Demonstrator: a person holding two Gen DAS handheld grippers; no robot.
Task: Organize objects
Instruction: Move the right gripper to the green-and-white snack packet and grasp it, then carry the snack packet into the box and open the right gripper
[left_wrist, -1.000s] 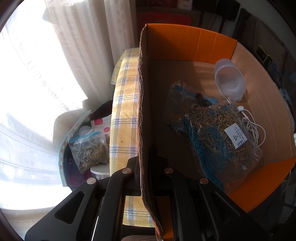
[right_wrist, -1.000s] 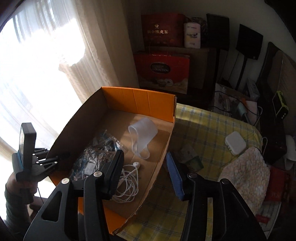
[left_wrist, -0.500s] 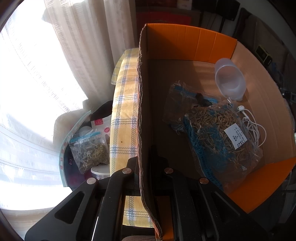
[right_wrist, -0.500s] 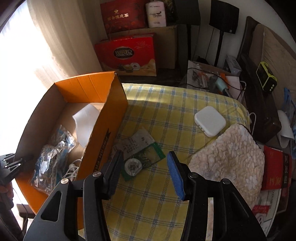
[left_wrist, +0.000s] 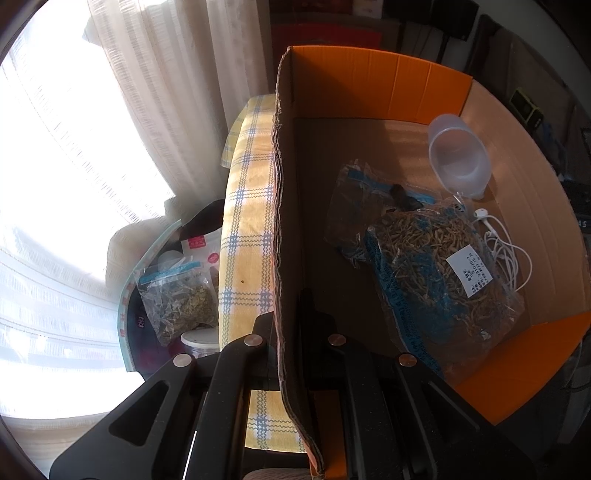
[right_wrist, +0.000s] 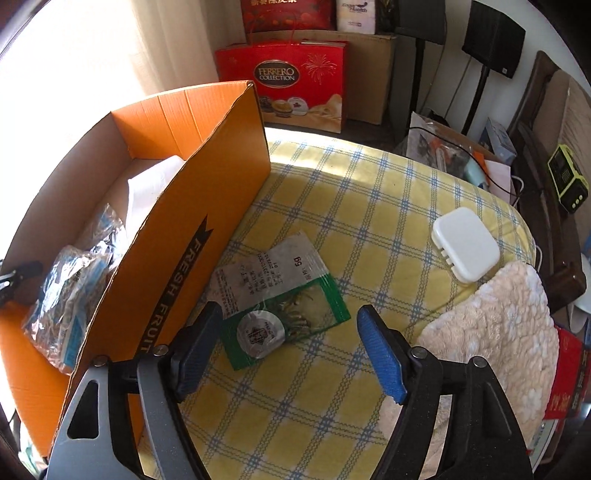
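- Right gripper (right_wrist: 290, 334) hangs over the yellow checked tabletop (right_wrist: 388, 206) with its jaws spread wide and nothing between the pads; they have just been opening further, and the blue pads straddle the air above a flat green herb packet (right_wrist: 284, 295).
- On the near end of that packet lies a small round foil-lidded cup (right_wrist: 260, 334), just beside the gripper's left finger. Both sit close to the outer wall of the orange cardboard box (right_wrist: 192, 236).
- Left gripper (left_wrist: 291, 332) is clamped shut on the box's near wall, apparently steadying it.
- Inside the box already lie two bags of dried herbs (left_wrist: 439, 273), a clear plastic cup (left_wrist: 458, 162) on its side and white earphones (left_wrist: 506, 251).
- Risk: the packet is thin and flat on cloth. The pads could slide over it, or pinch the tablecloth with it.
- Risk: if the packet is lifted by one edge, the little cup resting on it would likely roll off, perhaps toward the table edge.
- Risk: the left finger is close to the box wall; coming down, it could snag or shove the box against the other gripper's hold.
- Risk: closing on the foil cup might dent its lid.
- A white plastic case (right_wrist: 465, 247) and a fluffy cloth (right_wrist: 495, 332) lie farther right, well apart from the packet.
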